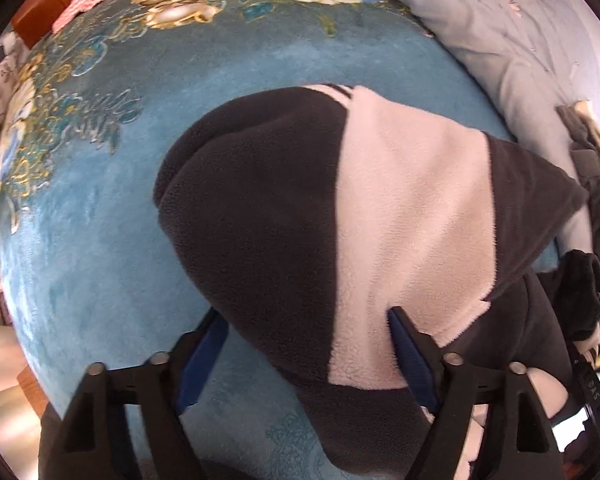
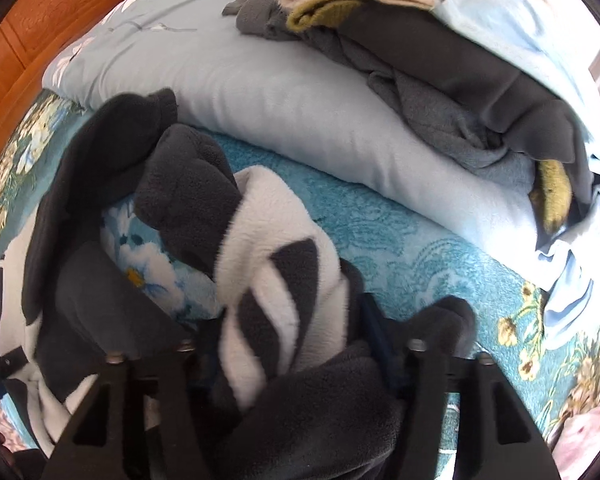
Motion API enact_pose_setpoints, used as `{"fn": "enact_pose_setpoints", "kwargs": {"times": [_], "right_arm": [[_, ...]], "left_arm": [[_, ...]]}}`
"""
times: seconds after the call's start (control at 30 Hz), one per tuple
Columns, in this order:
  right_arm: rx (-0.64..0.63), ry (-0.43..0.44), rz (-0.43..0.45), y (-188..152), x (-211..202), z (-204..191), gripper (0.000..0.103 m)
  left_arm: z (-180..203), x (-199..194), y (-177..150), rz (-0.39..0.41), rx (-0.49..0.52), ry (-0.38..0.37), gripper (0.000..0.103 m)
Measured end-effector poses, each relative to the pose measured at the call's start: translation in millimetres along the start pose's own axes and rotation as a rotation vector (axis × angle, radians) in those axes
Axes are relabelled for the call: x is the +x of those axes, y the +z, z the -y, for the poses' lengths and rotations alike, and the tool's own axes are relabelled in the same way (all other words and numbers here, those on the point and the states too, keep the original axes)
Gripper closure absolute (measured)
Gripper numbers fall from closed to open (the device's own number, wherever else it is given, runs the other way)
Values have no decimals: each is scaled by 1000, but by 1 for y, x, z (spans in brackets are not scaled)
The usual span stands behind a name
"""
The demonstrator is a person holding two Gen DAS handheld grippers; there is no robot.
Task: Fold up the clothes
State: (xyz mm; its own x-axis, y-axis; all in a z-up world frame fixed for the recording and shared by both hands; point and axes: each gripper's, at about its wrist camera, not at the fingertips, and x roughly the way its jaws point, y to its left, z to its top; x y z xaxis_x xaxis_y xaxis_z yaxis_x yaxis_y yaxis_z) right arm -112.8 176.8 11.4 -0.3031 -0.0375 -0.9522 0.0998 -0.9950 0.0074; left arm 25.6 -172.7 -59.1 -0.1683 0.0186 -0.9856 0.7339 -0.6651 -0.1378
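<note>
Folding fleece garment, mid-fold

Left gripper [image 1: 306, 332] spread wide, astride a doubled dark-and-white fleece garment [image 1: 400, 200] lying on the teal floral blanket [image 1: 100, 220]. Right gripper [image 2: 296, 344] straddles bunched fleece; clenched or released, cannot tell. Next: smooth that bunched sleeve flat.

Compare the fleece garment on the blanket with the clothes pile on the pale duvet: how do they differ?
The fleece garment is two-tone, dark grey with pale panels; the clothes pile mixes grey, cream and olive pieces. The garment lies on the teal floral blanket between both grippers' fingers; the pile sits on the pale blue duvet, away from them. The garment is one piece, partly spread; the pile is several crumpled items. Both look unfolded.
</note>
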Motion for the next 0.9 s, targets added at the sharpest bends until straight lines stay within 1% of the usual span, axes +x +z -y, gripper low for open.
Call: {"fn": "enact_pose_setpoints", "kwargs": {"times": [0.03, 0.1, 0.13, 0.2, 0.23, 0.27, 0.3, 0.4, 0.43, 0.5, 0.53, 0.57, 0.63, 0.73, 0.83, 0.9], "right_arm": [[10, -3, 10, -1, -5, 2, 55], [24, -20, 43, -2, -17, 6, 59], [32, -29, 59, -3, -23, 7, 60], [30, -54, 100, -7, -39, 11, 63], [30, -64, 121, -8, -48, 14, 64], [34, -73, 141, -10, -57, 18, 67], [46, -74, 164, -12, -67, 23, 69], [92, -87, 236, -40, -74, 8, 71], [102, -97, 253, -36, -70, 10, 72], [126, -129, 278, -36, -78, 21, 72], [145, -141, 287, -40, -83, 28, 72], [174, -151, 297, -48, -87, 37, 73], [230, -170, 317, -63, -100, 59, 73], [297, -217, 345, -100, -110, 87, 73], [367, -273, 343, -128, -119, 115, 73], [415, -310, 337, -146, -125, 134, 73]], "left_arm": [[2, -1, -1, 3, 9, -9, 28], [5, -4, -4, 8, 28, -28, 36], [7, -6, -5, 12, 41, -37, 38], [13, -9, -9, 19, 72, -55, 45], [16, -11, -11, 23, 90, -71, 46], [20, -13, -13, 29, 110, -91, 47], [23, -15, -15, 30, 128, -107, 47], [37, -20, -25, 36, 193, -159, 47], [41, -22, -29, 39, 214, -173, 47], [49, -26, -35, 47, 256, -204, 48], [52, -29, -33, 50, 284, -222, 48], [52, -30, -36, 52, 311, -247, 49], [60, -36, -44, 56, 348, -305, 49], [72, -45, -55, 66, 396, -360, 49], [84, -57, -66, 81, 449, -407, 49], [96, -65, -73, 86, 491, -440, 47]]}}
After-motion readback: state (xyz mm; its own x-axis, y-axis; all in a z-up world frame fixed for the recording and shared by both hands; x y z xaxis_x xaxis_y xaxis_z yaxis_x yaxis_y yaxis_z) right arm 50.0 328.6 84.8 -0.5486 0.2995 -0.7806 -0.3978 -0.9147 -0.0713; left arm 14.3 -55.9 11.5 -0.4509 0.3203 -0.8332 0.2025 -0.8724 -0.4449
